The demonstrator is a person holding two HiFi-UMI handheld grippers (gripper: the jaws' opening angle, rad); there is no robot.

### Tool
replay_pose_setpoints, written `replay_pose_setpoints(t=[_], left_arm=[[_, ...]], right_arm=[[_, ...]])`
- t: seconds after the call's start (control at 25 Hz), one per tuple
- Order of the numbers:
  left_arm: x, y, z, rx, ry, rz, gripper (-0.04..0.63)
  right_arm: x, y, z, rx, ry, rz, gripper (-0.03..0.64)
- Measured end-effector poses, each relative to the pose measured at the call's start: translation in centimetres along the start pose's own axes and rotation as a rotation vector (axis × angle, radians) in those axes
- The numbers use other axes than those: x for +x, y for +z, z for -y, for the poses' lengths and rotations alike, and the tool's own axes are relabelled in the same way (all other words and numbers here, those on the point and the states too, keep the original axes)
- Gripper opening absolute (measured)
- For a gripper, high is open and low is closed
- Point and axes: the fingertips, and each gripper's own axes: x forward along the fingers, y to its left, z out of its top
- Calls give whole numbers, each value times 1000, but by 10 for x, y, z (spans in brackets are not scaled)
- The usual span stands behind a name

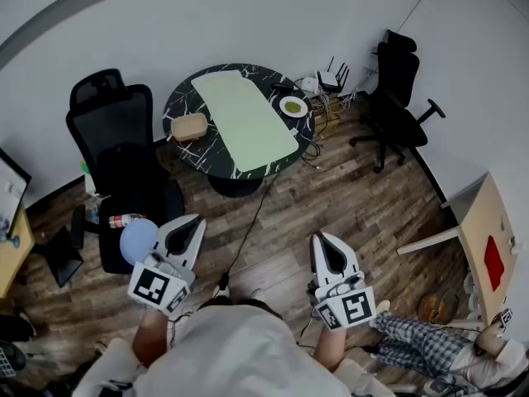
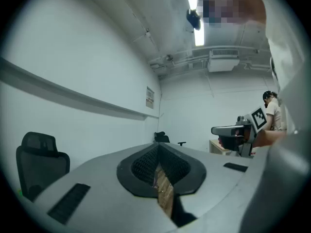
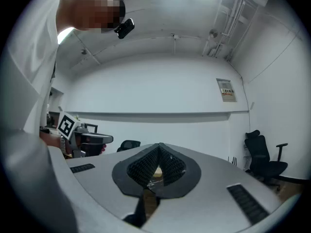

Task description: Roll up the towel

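In the head view the towel (image 1: 244,122) lies spread flat on the round table (image 1: 183,98), well ahead of both grippers. Its long axis runs away from the person, slanting from far-left to near-right. The left gripper (image 1: 192,226) and right gripper (image 1: 324,242) are held level in front of the body, with open floor between them and the table. The towel's near short edge lies roughly between the two, perhaps a little closer to the right one, so neither hand has a clear lead. In the left gripper view the jaws are clenched together with nothing between them. Beyond them are only a white wall and a chair (image 2: 39,161), and the towel is out of sight. In the right gripper view the jaws are likewise pressed together and empty, facing the wall, again with no towel in view.
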Motion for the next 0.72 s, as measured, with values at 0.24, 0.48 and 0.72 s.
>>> replay_pose_setpoints(t=[0.24,0.48,0.72], left_arm=[[-9,0,11,-6,-23,-7,3],[-12,4,11,0,-17,4,3],[-9,3,15,2,-27,3,3]], right_arm=[[-2,-2,-10,-1,26,-8,-8],[1,1,-18,-6,51,1,-8],[0,6,-16,11,39,38,-8]])
